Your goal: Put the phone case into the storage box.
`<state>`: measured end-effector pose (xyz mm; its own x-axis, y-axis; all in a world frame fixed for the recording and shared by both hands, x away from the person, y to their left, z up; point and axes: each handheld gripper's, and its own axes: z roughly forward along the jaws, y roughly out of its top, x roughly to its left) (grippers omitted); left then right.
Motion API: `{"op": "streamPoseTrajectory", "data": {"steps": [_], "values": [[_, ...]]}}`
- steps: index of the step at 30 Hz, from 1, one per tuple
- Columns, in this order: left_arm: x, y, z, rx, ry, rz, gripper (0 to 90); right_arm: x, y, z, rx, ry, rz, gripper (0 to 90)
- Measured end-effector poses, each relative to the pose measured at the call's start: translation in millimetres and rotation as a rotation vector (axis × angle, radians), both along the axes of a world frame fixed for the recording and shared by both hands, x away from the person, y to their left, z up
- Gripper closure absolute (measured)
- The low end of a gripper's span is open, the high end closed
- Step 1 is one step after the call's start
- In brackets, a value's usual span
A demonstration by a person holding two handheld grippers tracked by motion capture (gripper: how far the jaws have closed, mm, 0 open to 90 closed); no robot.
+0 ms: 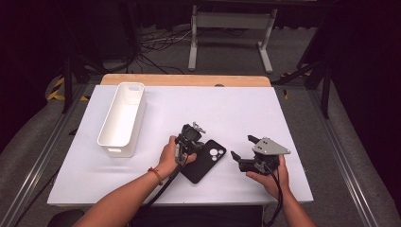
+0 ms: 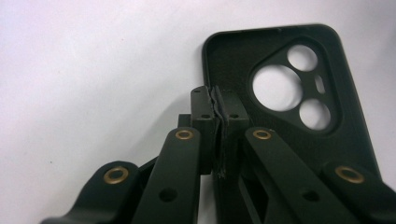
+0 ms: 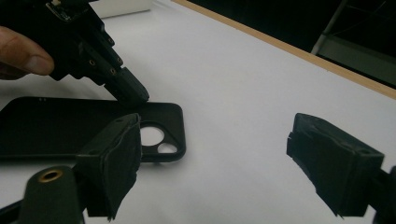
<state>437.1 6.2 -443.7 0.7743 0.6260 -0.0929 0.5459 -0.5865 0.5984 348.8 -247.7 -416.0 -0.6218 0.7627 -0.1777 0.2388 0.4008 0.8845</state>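
A black phone case (image 1: 210,163) lies inside up on the white table, its camera cut-outs toward the far end. My left gripper (image 1: 191,149) points down at the case's left long edge. In the left gripper view the gripper (image 2: 216,109) is shut on the side wall of the case (image 2: 233,60). My right gripper (image 1: 241,146) stands open just right of the case, held low over the table. In the right gripper view its jaws (image 3: 219,154) are wide apart with nothing between them. The case (image 3: 70,126) and the left gripper (image 3: 133,91) lie ahead to the left.
A long white bin (image 1: 137,127) stands at the left of the white table top (image 1: 227,109). A wooden strip (image 1: 184,79) runs along the far edge. Beyond the table are floor cables and a white stand (image 1: 231,28).
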Motion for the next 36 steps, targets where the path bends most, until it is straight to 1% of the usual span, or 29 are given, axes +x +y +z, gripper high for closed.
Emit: {"op": "streamPoseTrajectory", "data": {"steps": [2,3,4,5,6,8,9,10,11,12,13,14,15,17,18,19,20,22,23,24,26,27,29,31,32,33,34,36], "values": [[-1.4,-0.6,0.3,0.007,-0.012,-0.011,88.3,0.5,-0.6,-0.2,-0.002,-0.001,0.000,17.5],[-2.5,-1.3,0.4,0.016,-0.030,-0.015,88.4,0.5,-0.9,-0.2,0.000,0.000,0.001,17.5],[-2.5,-1.3,0.4,0.016,-0.030,-0.015,88.4,0.5,-1.2,-0.1,0.002,0.001,0.000,17.5],[-4.9,-2.0,2.4,0.028,-0.051,-0.019,88.4,0.6,-1.8,0.0,0.000,-0.001,-0.001,17.5],[-5.4,-2.1,3.4,0.024,-0.072,-0.027,88.5,0.7,-2.5,0.3,0.001,-0.001,-0.001,17.5],[-7.1,-1.1,7.2,0.028,-0.105,-0.028,88.6,0.9,-3.9,0.8,0.006,-0.005,-0.002,17.5],[-7.7,-0.4,8.5,0.022,-0.108,-0.031,88.6,0.8,-4.6,1.2,0.009,-0.006,-0.005,17.5],[-8.5,1.3,11.2,0.020,-0.122,-0.028,88.6,0.7,-5.1,1.6,0.012,-0.007,-0.006,17.5],[-8.5,1.3,11.2,0.020,-0.122,-0.028,88.7,0.6,-6.0,2.0,0.015,-0.009,-0.008,17.5],[-8.9,4.0,14.8,0.023,-0.149,-0.029,88.7,0.6,-6.3,2.2,0.016,-0.010,-0.009,17.5],[-8.8,5.7,16.6,0.023,-0.154,-0.030,88.7,0.5,-6.5,2.4,0.016,-0.010,-0.010,17.5],[-8.9,8.3,18.8,0.018,-0.168,-0.020,88.8,0.5,-6.6,2.4,0.016,-0.011,-0.009,17.5],[-8.8,10.2,20.5,0.014,-0.169,-0.016,88.8,0.7,-7.0,2.5,0.014,-0.015,-0.010,17.5],[-8.4,17.1,25.5,-0.004,-0.191,-0.009,88.8,0.3,-8.2,3.5,0.023,-0.022,-0.017,17.6],[-8.4,17.1,25.5,-0.004,-0.191,-0.009,88.9,0.3,-9.0,4.4,0.028,-0.028,-0.022,17.6],[-8.2,19.3,26.9,-0.015,-0.201,-0.012,88.9,0.2,-9.5,4.8,0.031,-0.032,-0.026,17.7],[-7.4,25.1,31.3,-0.027,-0.212,-0.008,89.0,0.1,-10.3,5.6,0.037,-0.037,-0.029,17.8],[-7.7,29.3,34.4,-0.028,-0.222,0.010,89.2,0.2,-11.5,6.3,0.042,-0.043,-0.035,17.8],[-7.6,33.2,36.7,-0.037,-0.236,0.015,89.2,0.2,-12.1,6.6,0.043,-0.043,-0.038,17.9],[-7.6,33.2,36.7,-0.037,-0.236,0.015,89.2,0.4,-12.7,6.6,0.046,-0.046,-0.041,17.9],[-8.5,40.4,41.2,-0.075,-0.256,0.042,89.2,0.5,-13.0,6.7,0.047,-0.047,-0.039,17.9],[-8.7,44.9,43.9,-0.096,-0.276,0.050,89.3,0.5,-12.9,6.6,0.049,-0.049,-0.039,17.9],[-9.7,51.0,48.0,-0.114,-0.301,0.068,89.3,0.7,-12.1,6.0,0.047,-0.047,-0.035,17.9],[-10.7,56.0,51.0,-0.138,-0.317,0.073,89.3,0.9,-11.6,5.7,0.042,-0.047,-0.032,17.9],[-11.6,58.6,52.7,-0.149,-0.326,0.084,89.3,0.9,-11.2,5.6,0.043,-0.047,-0.031,17.9],[-11.6,60.3,53.8,-0.153,-0.338,0.082,89.4,0.9,-11.0,5.4,0.040,-0.049,-0.032,17.9],[-12.4,62.3,55.1,-0.167,-0.344,0.087,89.4,0.8,-10.9,5.5,0.037,-0.050,-0.033,17.9],[-13.8,66.6,58.2,-0.179,-0.370,0.099,89.4,0.4,-10.5,5.5,0.034,-0.056,-0.041,17.9]]}}
